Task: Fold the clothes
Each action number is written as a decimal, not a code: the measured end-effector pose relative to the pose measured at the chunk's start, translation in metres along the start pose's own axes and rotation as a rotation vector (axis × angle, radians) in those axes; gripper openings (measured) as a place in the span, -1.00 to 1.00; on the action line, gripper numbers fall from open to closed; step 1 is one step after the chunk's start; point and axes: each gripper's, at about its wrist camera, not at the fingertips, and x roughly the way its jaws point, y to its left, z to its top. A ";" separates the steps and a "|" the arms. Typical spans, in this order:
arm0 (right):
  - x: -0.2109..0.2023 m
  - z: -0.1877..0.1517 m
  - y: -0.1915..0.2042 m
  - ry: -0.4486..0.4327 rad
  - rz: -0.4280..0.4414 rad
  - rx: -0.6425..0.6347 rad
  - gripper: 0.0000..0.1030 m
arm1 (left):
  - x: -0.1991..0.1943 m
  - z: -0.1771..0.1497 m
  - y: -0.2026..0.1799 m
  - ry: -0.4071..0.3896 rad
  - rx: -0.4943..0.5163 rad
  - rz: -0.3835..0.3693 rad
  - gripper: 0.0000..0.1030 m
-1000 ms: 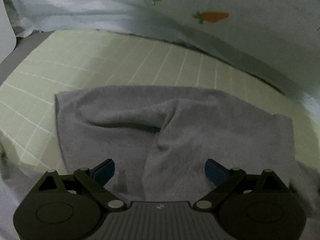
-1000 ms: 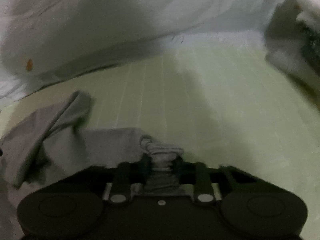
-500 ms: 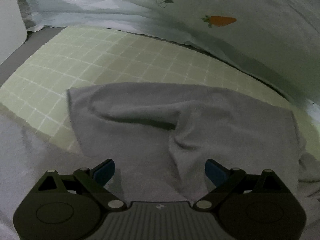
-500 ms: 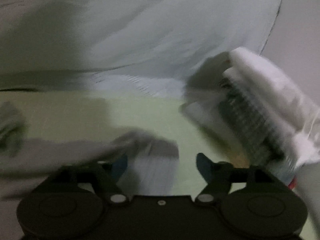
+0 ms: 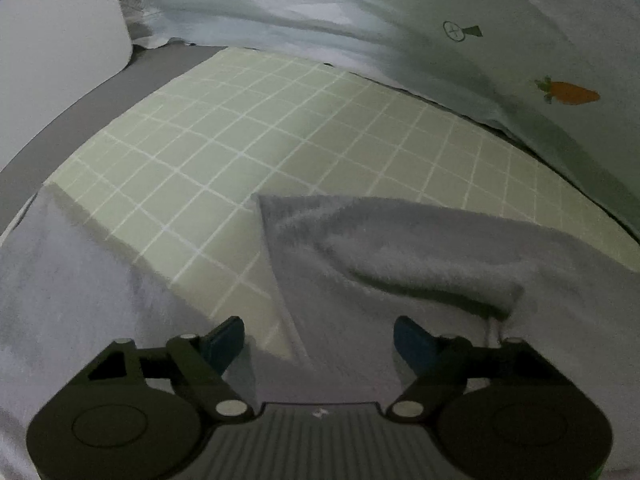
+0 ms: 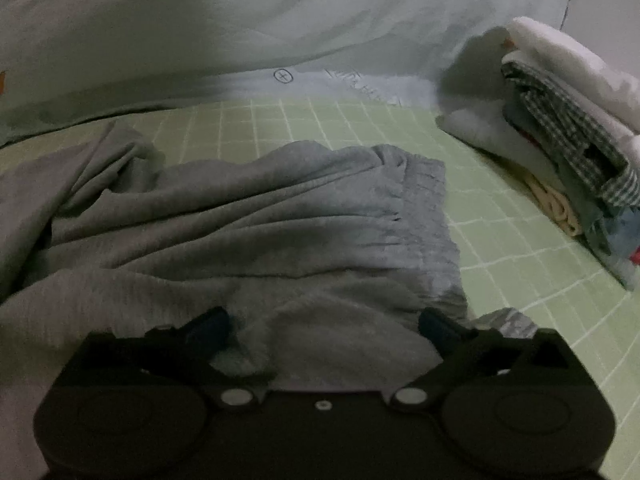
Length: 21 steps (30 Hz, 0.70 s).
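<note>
1. The grey garment [image 6: 256,232] lay rumpled on the green checked sheet [image 6: 520,248], filling the middle of the right wrist view from about 9 o'clock across to 3 o'clock.
2. Its gathered waistband edge [image 6: 424,200] sat toward 2 o'clock, and a loose fold rose at 10 o'clock.
3. The right gripper [image 6: 324,328] hung over the near part of the garment at 6 o'clock. Its jaws were opening and stood wide, with cloth lying below and between the fingers but not pinched.
4. A stack of folded clothes [image 6: 568,148] stood at 3 o'clock, apart from the grey garment, with white pieces on top and a checked one beneath.
5. A pale quilt [image 6: 240,20] ran along the far edge from 10 to 1 o'clock.
6. In the left wrist view the grey garment [image 5: 420,248] spread from the centre toward 4 o'clock, its left edge running down to the gripper.
7. The left gripper [image 5: 318,340] sat at 6 o'clock, jaws closing yet well apart; the garment's edge lay between the blue pads [image 5: 224,340], which did not press on it.
8. The checked sheet [image 5: 280,140] filled the view from 9 to 2 o'clock.
9. A carrot print [image 5: 572,92] showed on the quilt [image 5: 400,12] at 2 o'clock.
</note>
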 end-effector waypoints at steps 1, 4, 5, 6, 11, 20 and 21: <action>0.002 0.001 0.001 0.002 -0.003 0.006 1.00 | 0.004 0.003 0.002 0.000 0.004 -0.001 0.58; 0.001 0.001 0.006 0.009 -0.030 0.011 1.00 | 0.014 0.009 0.004 -0.005 0.020 -0.002 0.27; 0.001 0.001 0.009 0.009 -0.047 0.014 1.00 | 0.015 0.010 0.004 -0.022 0.037 0.004 0.22; 0.001 0.001 0.011 0.008 -0.063 0.016 1.00 | 0.017 0.012 0.004 -0.038 0.056 0.005 -0.02; -0.002 0.002 0.028 0.012 -0.155 0.024 1.00 | 0.022 0.023 0.002 -0.078 0.203 -0.061 -0.88; -0.028 0.006 0.086 0.042 -0.238 -0.085 1.00 | 0.034 0.113 0.078 -0.289 0.293 0.067 -0.89; -0.030 0.006 0.093 0.046 -0.228 -0.103 1.00 | 0.037 0.127 0.089 -0.321 0.279 0.103 -0.89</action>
